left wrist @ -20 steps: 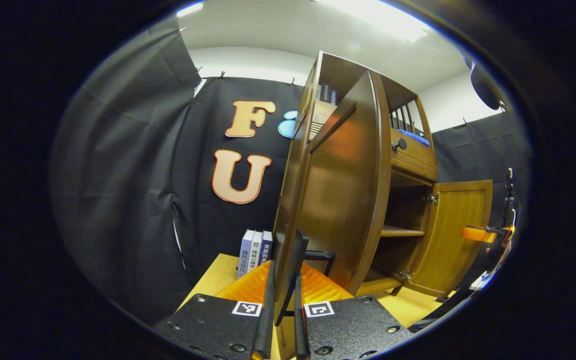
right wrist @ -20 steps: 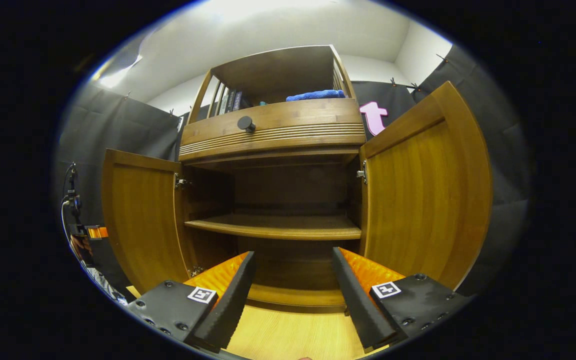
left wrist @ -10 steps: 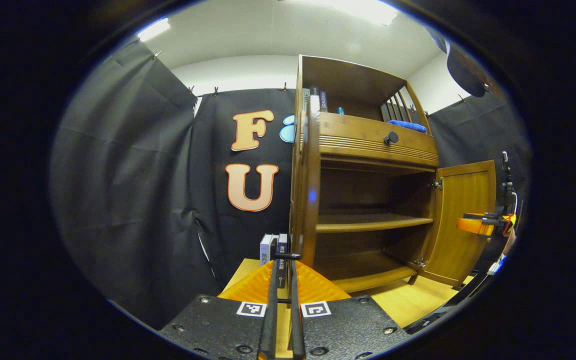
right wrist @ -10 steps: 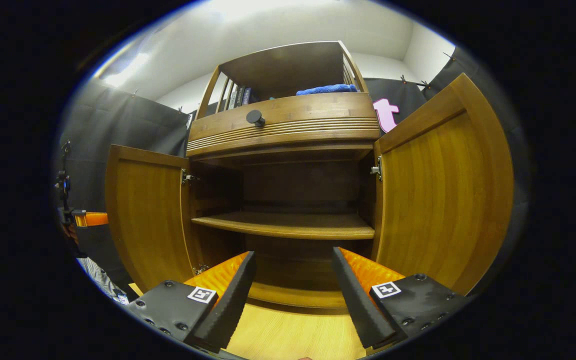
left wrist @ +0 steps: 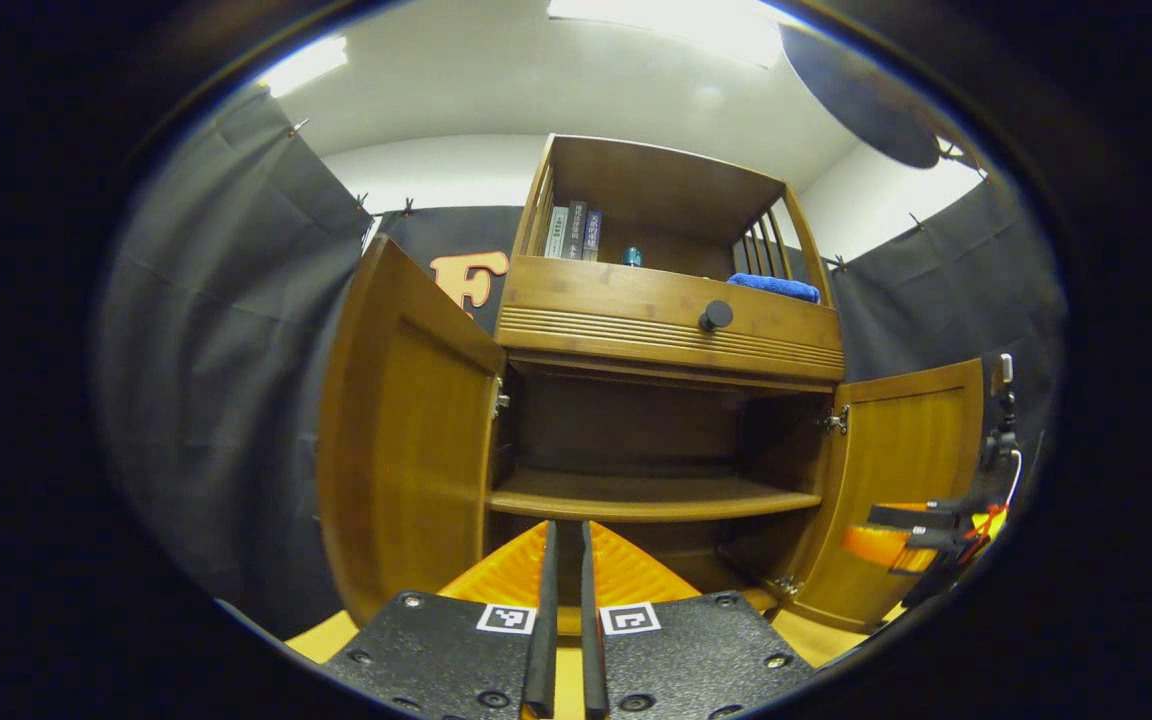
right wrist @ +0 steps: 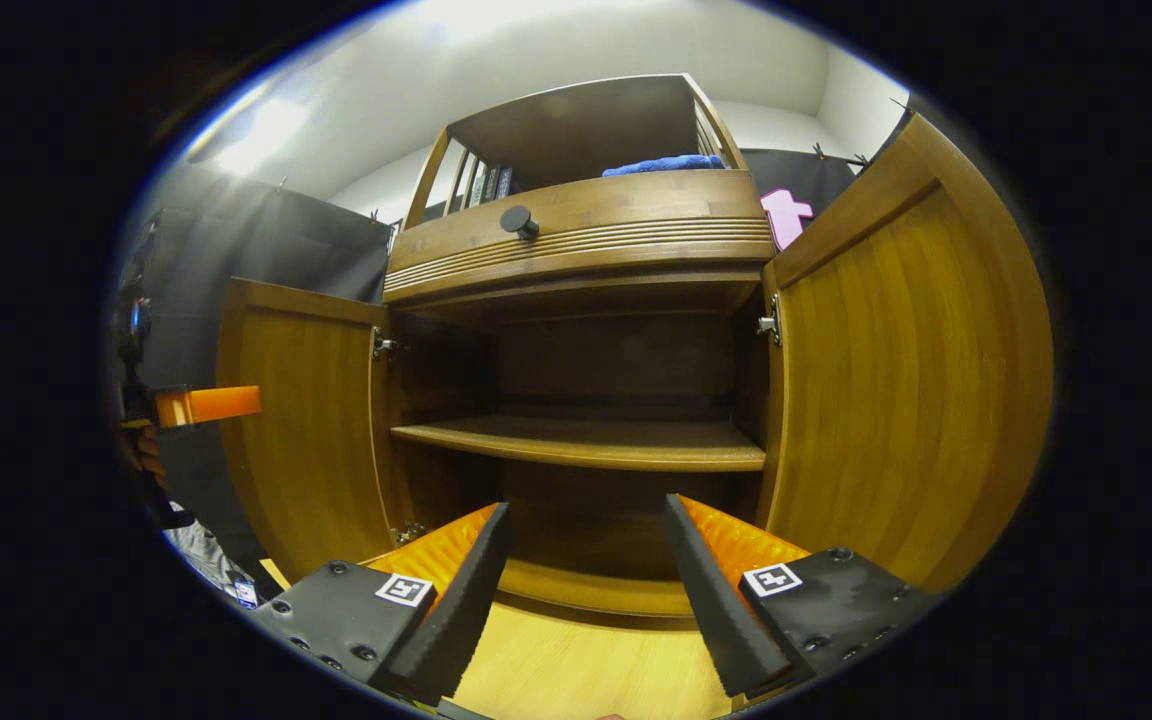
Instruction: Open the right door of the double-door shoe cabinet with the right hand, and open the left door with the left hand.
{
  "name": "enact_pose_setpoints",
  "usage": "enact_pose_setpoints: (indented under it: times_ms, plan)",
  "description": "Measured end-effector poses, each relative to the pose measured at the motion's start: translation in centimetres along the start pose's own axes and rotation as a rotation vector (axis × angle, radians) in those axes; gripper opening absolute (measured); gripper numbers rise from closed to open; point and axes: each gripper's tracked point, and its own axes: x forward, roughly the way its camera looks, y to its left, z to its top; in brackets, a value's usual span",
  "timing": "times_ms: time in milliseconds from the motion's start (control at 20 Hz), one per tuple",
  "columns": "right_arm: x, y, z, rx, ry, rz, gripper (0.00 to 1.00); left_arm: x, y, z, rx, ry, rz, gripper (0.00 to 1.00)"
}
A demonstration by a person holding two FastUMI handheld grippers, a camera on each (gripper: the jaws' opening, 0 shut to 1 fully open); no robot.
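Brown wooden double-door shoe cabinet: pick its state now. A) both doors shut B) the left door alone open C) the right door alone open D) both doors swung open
D: the brown wooden left door and right door both stand swung out from the shoe cabinet, baring the inner shelf.

Black cloth [left wrist: 226,330] is hung as walls on all sides, pinned along its top edge, and a white wall [left wrist: 426,170] is seen above it. The white ceiling [left wrist: 496,70] is lit by bright panels [left wrist: 676,15], with a second glow at one side [left wrist: 306,60]. A round dark disc [left wrist: 861,95] is mounted near the ceiling. In the right gripper view the cloth [right wrist: 266,240] is seen again under the pale ceiling [right wrist: 536,50], and light wooden flooring [right wrist: 576,670] is laid below.
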Motion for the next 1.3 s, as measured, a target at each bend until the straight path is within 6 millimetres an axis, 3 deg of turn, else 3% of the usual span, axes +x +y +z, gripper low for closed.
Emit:
enact_pose_setpoints:
  times_ms: [50,100,150,200,250,350,400,450,600,900,950,1000,1150,1200,1250,1300]
  plan:
    - [0.0,0.1,-0.2,0.003,0.013,-0.003,0.97,-0.2,0.0,-0.5,0.002,0.013,0.019,0.11]
    - [-0.1,0.2,-0.2,0.006,0.016,-0.005,0.97,-0.3,0.2,-0.8,0.010,0.017,0.040,0.06]
    - [-0.3,0.1,-0.2,0.010,0.008,-0.009,0.89,-0.2,0.0,-1.0,0.021,0.020,0.044,0.19]
    - [-0.6,0.1,-0.3,0.014,0.000,-0.012,0.89,-0.1,-0.1,-1.0,0.042,0.016,0.044,0.31]
    - [-1.1,-0.2,-0.8,0.015,0.004,-0.026,0.97,0.3,0.0,-1.0,0.071,0.012,0.045,0.44]
    - [-1.4,-0.8,-1.4,0.014,0.022,-0.051,0.97,0.5,0.0,-1.2,0.113,0.014,0.027,0.69]
    - [-1.5,-0.8,-1.2,0.015,0.018,-0.052,0.89,0.2,-0.2,-1.2,0.113,0.013,0.013,0.82]
    - [-1.4,-1.0,-0.9,0.017,0.010,-0.054,0.93,0.6,-1.0,-1.5,0.102,0.014,-0.002,0.98]
    - [-1.2,-1.8,-0.4,0.025,-0.001,-0.070,0.97,0.6,-1.8,-1.5,0.071,0.006,-0.006,0.94]
    - [-1.0,-2.6,0.5,0.042,-0.032,-0.095,0.97,0.8,-0.9,-0.7,0.105,-0.025,0.028,0.94]
    - [-0.9,-2.6,0.4,0.043,-0.030,-0.092,0.89,0.7,-0.9,-0.6,0.103,-0.025,0.031,0.94]
    - [-0.8,-2.6,0.4,0.045,-0.028,-0.086,0.97,0.7,-0.9,-0.6,0.102,-0.026,0.039,0.94]
    - [-0.8,-2.4,0.4,0.050,-0.024,-0.077,0.97,0.7,-0.6,-0.4,0.101,-0.034,0.055,0.94]
    - [-0.9,-2.4,0.6,0.048,-0.031,-0.081,0.89,0.7,-0.7,-0.4,0.099,-0.032,0.053,0.94]
    - [-0.9,-2.6,0.9,0.044,-0.040,-0.087,0.97,0.7,-0.7,-0.5,0.100,-0.028,0.050,0.94]
    - [-1.0,-2.6,1.1,0.040,-0.047,-0.090,0.89,0.5,-0.6,-0.5,0.102,-0.026,0.052,0.94]
